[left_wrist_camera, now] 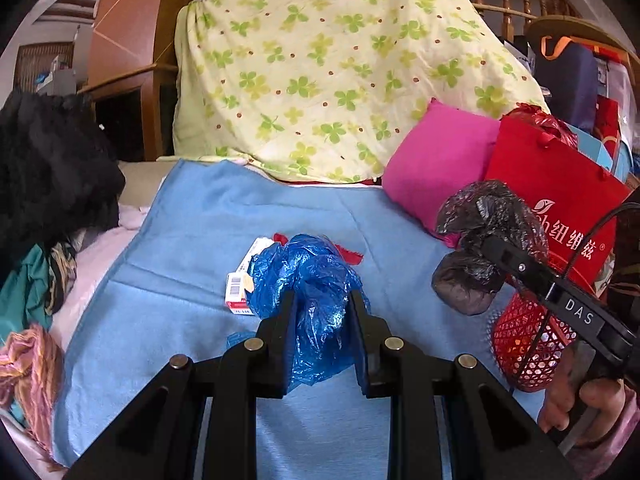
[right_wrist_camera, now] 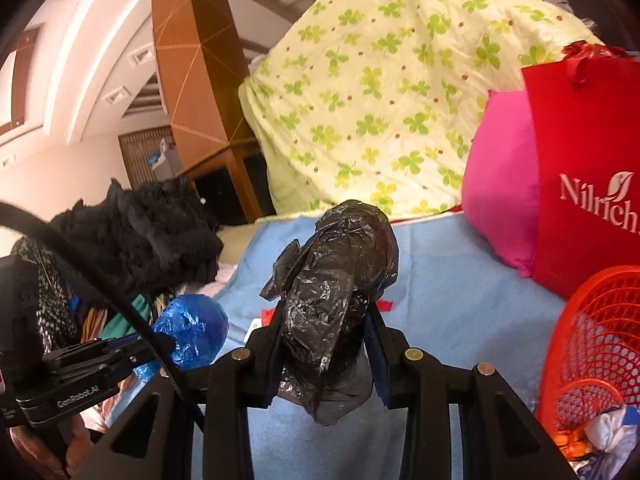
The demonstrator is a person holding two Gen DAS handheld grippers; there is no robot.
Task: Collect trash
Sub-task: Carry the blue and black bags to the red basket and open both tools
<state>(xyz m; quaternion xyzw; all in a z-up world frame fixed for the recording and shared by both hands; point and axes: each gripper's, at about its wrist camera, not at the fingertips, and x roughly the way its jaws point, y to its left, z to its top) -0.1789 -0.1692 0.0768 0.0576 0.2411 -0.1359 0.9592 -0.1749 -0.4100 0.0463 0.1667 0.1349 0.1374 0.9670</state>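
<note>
My left gripper [left_wrist_camera: 322, 300] is shut on a crumpled blue plastic bag [left_wrist_camera: 316, 280], lifted over the light blue blanket [left_wrist_camera: 192, 232]. The same blue bag [right_wrist_camera: 192, 328] shows at the lower left of the right wrist view. My right gripper [right_wrist_camera: 326, 312] is shut on a crumpled black plastic bag [right_wrist_camera: 332, 280]; that black bag [left_wrist_camera: 480, 240] hangs at the right in the left wrist view. A small red and white carton [left_wrist_camera: 244, 284] lies on the blanket behind the blue bag. A red mesh basket [right_wrist_camera: 600, 340] at the right holds some wrappers.
A clover-print quilt [left_wrist_camera: 328, 64] is heaped at the back, with a pink pillow [left_wrist_camera: 436, 160] and a red paper bag [left_wrist_camera: 560, 200] to its right. Black and mixed clothes [left_wrist_camera: 48, 168] pile up at the left. A hand [left_wrist_camera: 580, 404] grips the right tool.
</note>
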